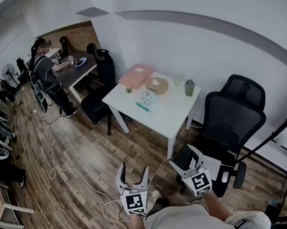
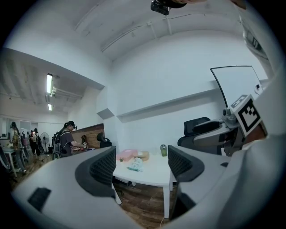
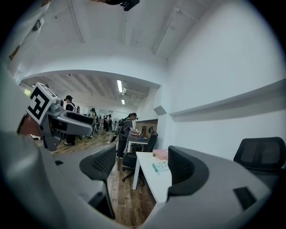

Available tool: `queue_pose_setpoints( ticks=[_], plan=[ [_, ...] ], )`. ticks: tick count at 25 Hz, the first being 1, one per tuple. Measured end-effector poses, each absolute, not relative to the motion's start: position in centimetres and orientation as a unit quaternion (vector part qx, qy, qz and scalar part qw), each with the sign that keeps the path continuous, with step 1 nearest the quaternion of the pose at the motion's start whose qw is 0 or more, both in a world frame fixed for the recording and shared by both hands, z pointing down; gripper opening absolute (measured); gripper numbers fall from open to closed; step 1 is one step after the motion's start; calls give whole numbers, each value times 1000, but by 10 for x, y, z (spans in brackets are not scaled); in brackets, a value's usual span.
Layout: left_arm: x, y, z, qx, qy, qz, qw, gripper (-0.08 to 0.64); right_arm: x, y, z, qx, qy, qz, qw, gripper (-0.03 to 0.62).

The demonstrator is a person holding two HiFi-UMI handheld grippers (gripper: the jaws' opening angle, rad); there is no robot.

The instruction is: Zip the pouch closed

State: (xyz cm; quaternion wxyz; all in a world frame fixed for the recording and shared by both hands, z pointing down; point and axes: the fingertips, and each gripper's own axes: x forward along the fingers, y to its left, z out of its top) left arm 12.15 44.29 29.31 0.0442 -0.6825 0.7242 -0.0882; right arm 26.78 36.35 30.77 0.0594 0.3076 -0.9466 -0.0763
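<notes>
On the far white table [image 1: 178, 113] the pouch [image 1: 146, 100] lies flat, near a pink box [image 1: 135, 76] and a green cup [image 1: 189, 87]. My left gripper [image 1: 134, 174] and right gripper [image 1: 185, 160] hang over the wooden floor [image 1: 77, 156], well apart from the pouch, both with jaws apart and nothing between them

The pouch [image 1: 146, 100] is small, flat and pale, with a faint greenish print and a teal strip along the edge towards the table's front. It lies flat near the middle of the white table [image 1: 175, 115], close to the pink box [image 1: 136, 76]; it is too small to tell whether its zip is open
</notes>
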Motion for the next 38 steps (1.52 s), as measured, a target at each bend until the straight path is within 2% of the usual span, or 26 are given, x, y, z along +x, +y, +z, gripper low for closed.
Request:
queue_pose_setpoints(
  ticks=[19,38],
  plan=[
    [13,371,296,-718,691,-75,41,360,166,305,314,340,-933,-78,86,367],
    [-39,295,311,-724,685,-81,28,360,117,230,333,350,-929,-67,101,367]
  ],
)
